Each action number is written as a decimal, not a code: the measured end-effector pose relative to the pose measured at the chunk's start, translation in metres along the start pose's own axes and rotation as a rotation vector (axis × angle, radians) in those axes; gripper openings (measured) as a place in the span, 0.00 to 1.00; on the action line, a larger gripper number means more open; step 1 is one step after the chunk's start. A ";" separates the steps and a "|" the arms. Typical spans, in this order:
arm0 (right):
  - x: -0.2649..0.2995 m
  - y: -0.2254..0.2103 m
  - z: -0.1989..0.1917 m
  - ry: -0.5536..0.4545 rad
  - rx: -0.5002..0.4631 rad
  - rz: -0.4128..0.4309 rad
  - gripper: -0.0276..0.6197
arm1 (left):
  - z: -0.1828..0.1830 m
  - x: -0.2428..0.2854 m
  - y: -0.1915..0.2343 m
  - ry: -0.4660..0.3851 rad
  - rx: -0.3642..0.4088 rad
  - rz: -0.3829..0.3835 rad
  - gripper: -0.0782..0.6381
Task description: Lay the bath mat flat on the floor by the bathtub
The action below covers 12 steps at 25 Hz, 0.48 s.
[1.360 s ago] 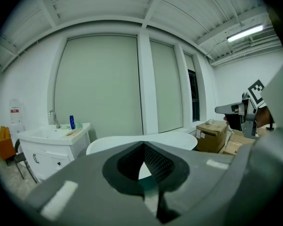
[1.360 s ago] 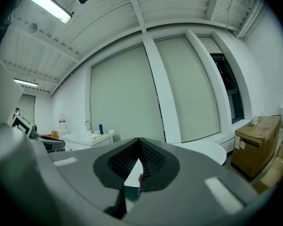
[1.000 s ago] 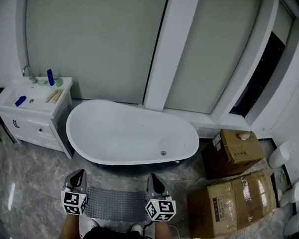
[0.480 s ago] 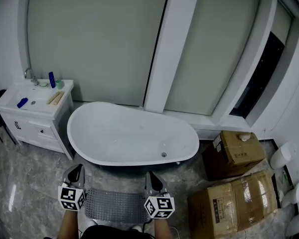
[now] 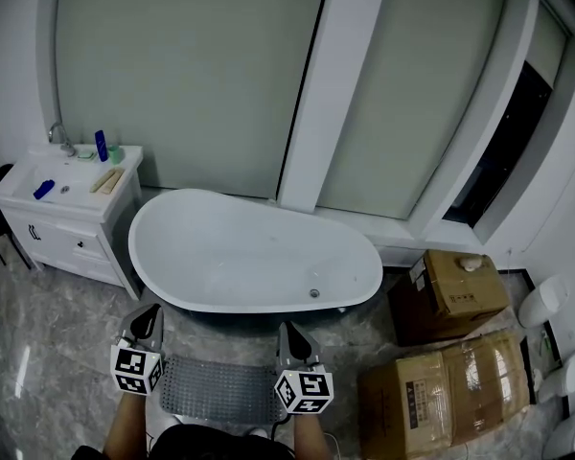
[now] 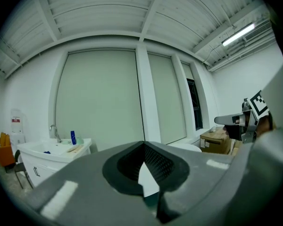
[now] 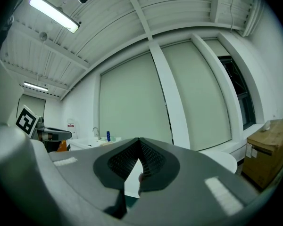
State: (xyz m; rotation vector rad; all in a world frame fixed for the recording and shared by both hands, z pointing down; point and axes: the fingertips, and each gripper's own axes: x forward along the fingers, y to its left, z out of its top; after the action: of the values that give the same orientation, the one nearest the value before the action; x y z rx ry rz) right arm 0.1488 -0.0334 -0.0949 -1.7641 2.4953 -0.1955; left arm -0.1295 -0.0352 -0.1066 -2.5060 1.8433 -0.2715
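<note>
— What is the biggest thing here?
— The white oval bathtub point(image 5: 254, 257), which stands on the grey marble floor point(image 5: 67, 324).
— And where is the mat?
— The grey studded bath mat point(image 5: 220, 391) lies flat on the floor, just in front of the bathtub.
— The grippers?
— The left gripper point(image 5: 153, 311) and the right gripper point(image 5: 286, 331) are one at each end of the mat. Both have their jaws closed together, with nothing between them.
</note>
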 end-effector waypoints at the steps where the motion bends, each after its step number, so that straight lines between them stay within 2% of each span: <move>1: 0.000 0.000 0.000 0.001 -0.005 0.003 0.08 | -0.001 0.001 -0.001 0.004 0.001 -0.004 0.11; 12: 0.001 -0.009 0.000 0.025 -0.041 0.028 0.08 | -0.003 0.007 -0.013 0.011 -0.029 -0.003 0.11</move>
State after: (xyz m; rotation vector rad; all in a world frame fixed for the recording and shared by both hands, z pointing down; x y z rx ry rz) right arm 0.1573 -0.0376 -0.0938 -1.7518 2.5575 -0.1669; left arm -0.1158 -0.0381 -0.1009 -2.5311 1.8617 -0.2603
